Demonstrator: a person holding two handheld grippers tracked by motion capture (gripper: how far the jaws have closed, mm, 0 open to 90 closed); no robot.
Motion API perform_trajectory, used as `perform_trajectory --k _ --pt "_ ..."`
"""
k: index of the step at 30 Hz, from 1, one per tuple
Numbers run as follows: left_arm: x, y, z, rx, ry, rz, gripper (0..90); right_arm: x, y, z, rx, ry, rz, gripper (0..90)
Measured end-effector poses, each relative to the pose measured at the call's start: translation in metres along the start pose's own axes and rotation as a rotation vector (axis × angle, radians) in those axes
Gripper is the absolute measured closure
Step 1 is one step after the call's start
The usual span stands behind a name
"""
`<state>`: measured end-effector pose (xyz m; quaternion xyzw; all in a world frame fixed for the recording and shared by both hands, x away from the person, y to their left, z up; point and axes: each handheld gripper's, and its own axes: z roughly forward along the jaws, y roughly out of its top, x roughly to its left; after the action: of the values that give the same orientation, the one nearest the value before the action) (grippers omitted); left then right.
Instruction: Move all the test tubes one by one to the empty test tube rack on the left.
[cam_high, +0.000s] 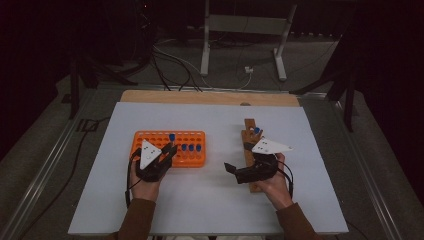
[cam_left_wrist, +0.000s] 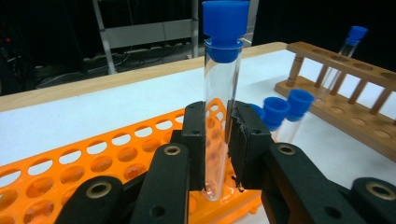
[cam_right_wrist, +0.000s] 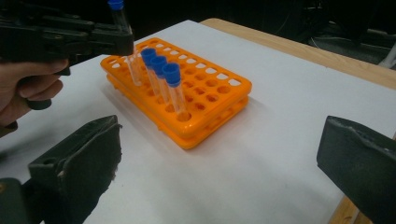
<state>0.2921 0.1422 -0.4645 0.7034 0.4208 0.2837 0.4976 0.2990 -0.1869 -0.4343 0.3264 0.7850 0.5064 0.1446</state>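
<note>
My left gripper (cam_left_wrist: 220, 140) is shut on a clear test tube (cam_left_wrist: 223, 93) with a blue cap, held upright over the orange rack (cam_left_wrist: 93, 158). In the high view the left gripper (cam_high: 167, 152) sits at the rack's (cam_high: 150, 137) front edge, the held tube's cap (cam_high: 172, 136) above it. Three capped tubes (cam_right_wrist: 161, 74) stand in a row in the orange rack (cam_right_wrist: 210, 93). My right gripper (cam_right_wrist: 224, 154) is open with nothing between its jaws. It (cam_high: 231, 168) lies beside the wooden rack (cam_high: 248, 131), which holds one capped tube (cam_high: 256, 131).
The white mat (cam_high: 210, 200) covers the table, with a wooden strip (cam_high: 210, 97) along its far edge. The wooden rack (cam_left_wrist: 355, 107) lies to the right of the orange one. Cables and a metal stand (cam_high: 245, 30) are on the floor beyond the table.
</note>
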Motion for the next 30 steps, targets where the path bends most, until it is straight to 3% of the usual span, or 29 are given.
perform_trajectory --k 19,30 --pt "-0.003 -0.013 0.017 0.047 0.003 -0.009 78.3 -0.002 -0.001 -0.003 0.001 0.007 0.009 0.0" --pt "-0.004 -0.024 0.022 0.131 0.008 0.03 78.4 -0.002 -0.003 -0.002 0.006 0.014 0.008 0.0"
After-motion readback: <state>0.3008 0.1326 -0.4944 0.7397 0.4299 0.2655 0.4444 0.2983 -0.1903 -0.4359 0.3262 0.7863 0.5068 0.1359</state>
